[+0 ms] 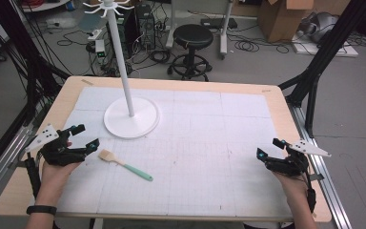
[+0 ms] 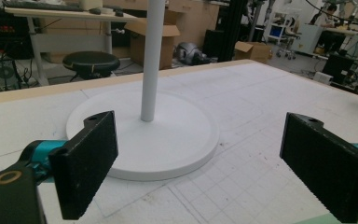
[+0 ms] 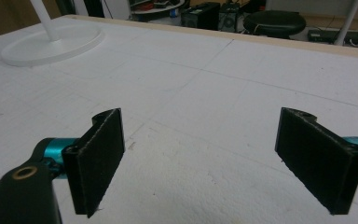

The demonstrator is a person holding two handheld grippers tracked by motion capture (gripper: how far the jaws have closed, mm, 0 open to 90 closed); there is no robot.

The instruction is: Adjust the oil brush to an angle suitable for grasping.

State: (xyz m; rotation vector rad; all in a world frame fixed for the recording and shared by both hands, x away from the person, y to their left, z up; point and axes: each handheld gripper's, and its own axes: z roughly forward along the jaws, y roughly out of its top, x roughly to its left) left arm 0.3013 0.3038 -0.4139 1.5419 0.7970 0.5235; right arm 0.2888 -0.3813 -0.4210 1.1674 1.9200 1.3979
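A small brush [image 1: 124, 164] with a pale wooden head and a mint-green handle lies flat on the white mat, just right of my left gripper [image 1: 86, 137]. That gripper is open at the table's left side, its jaws wide apart with nothing between them, facing the white stand [image 2: 145, 135]. The stand [image 1: 131, 120] has a round base, a tall pole and hooks at its top. My right gripper [image 1: 269, 148] rests near the right edge, open and empty, its own view [image 3: 200, 163] looking across bare mat toward the stand's base [image 3: 51, 44].
The white gridded mat [image 1: 209, 143] covers a wooden table [image 1: 171, 82]. Behind the table stand a black stool [image 1: 192, 50], cardboard boxes [image 1: 286, 16] and floor cables. Black frame legs [image 1: 314, 76] rise at both sides.
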